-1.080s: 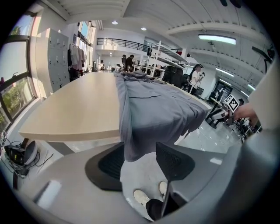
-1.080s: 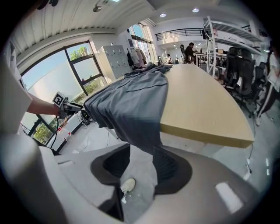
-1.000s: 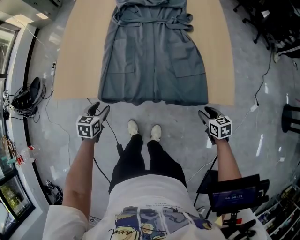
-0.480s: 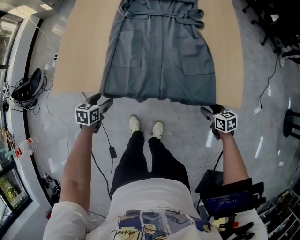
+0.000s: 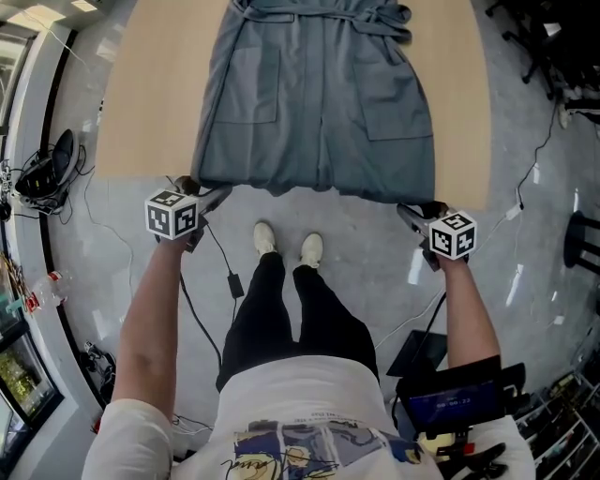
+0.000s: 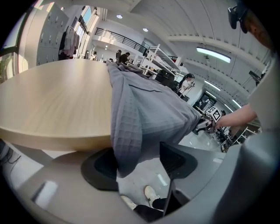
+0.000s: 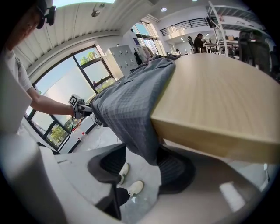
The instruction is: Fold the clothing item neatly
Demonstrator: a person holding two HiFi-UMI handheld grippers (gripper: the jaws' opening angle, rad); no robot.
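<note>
As the head view has it, the grey waffle-weave robe point(image 5: 314, 103) lies flat on the wooden desk point(image 5: 141, 103). Its belt point(image 5: 375, 19) is tied at the far end, two patch pockets point(image 5: 251, 84) face up, and the hem hangs just over the near desk edge. Left hand-held gripper point(image 5: 202, 189) is at the hem's left corner and right hand-held gripper point(image 5: 422, 210) at its right corner. Both sit just below the desk edge, marker cubes point(image 5: 172, 215) toward the camera. The person's white shoes point(image 5: 265, 237) stand on the grey floor point(image 5: 356, 253) between the two grippers, near the hem.

Left gripper view: jaws wide apart. They have just been opening, then came in a touch. The robe's hem corner hangs down between them and lies against the desk-side pad point(image 6: 103, 168), with a clear gap to the opposite pad point(image 6: 175, 159). Pads are not pressing the cloth. The desk edge is just above the desk-side jaw. The right hand-held gripper shows at the far hem corner.

Right gripper view: jaws at full spread, having just been opening. The hem corner drops between them, close against the desk-side pad point(image 7: 175, 168); can't tell whether it touches. Open gap to the opposite pad point(image 7: 109, 164), so not clamped. The desk edge is directly above the desk-side jaw, and the shoes show through the gap.
</note>
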